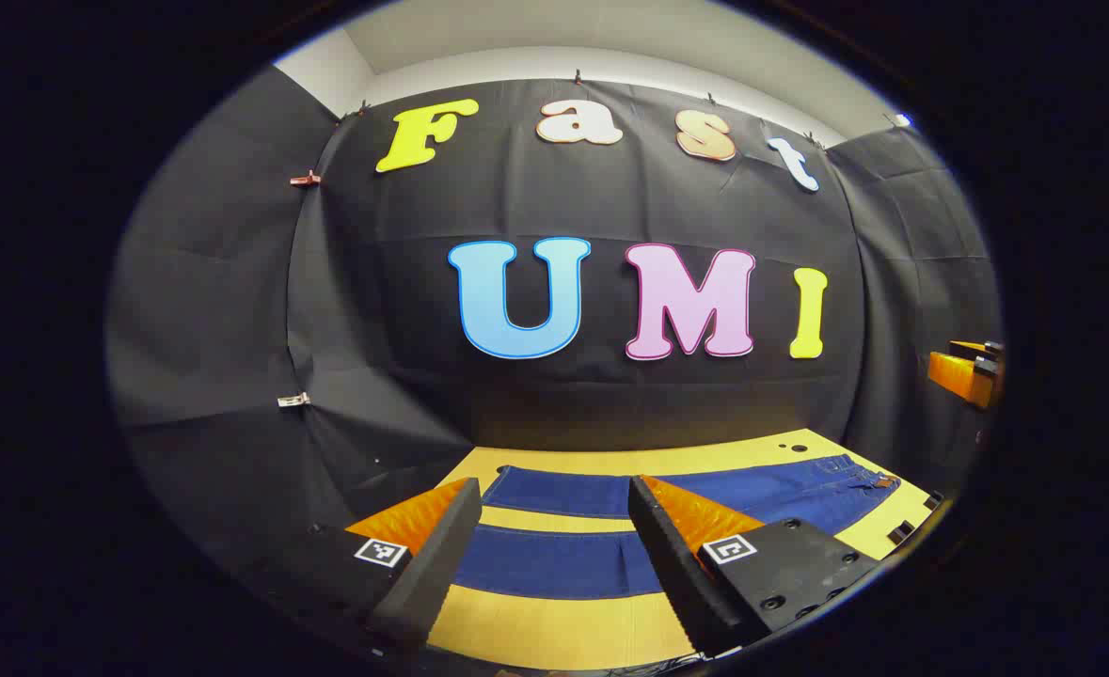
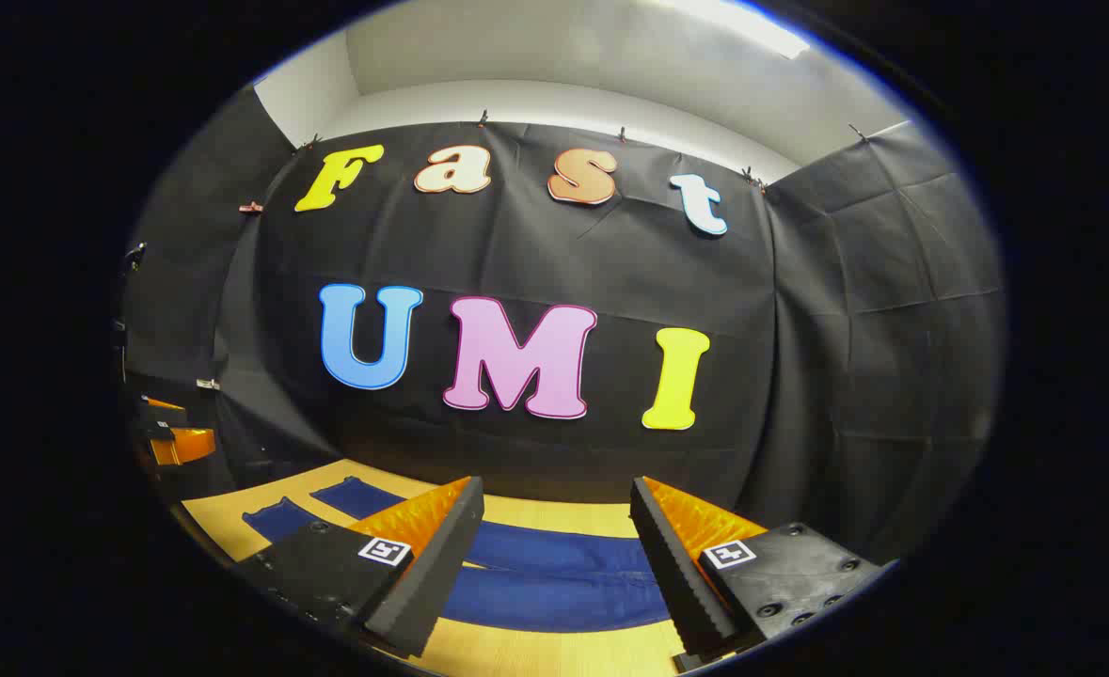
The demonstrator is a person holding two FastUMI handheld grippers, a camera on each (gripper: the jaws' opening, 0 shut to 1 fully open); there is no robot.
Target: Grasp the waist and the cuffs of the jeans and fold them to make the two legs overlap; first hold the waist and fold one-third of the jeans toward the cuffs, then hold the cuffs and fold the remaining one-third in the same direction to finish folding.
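Above jeans (image 1: 554, 559), left gripper (image 1: 554, 512), right gripper (image 2: 554, 512), fingers wide apart, empty

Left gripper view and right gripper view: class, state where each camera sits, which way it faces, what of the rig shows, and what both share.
Left gripper view: rides the left tongs, open, facing the booth wall over the blue denim jeans; right tongs at the edge.
Right gripper view: rides the right tongs, open, facing likewise; left tongs at the edge.
Shared: jeans, flat yellow wooden table.

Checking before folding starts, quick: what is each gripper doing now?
Left gripper: open, holding nothing, above the jeans.
Right gripper: open, holding nothing.
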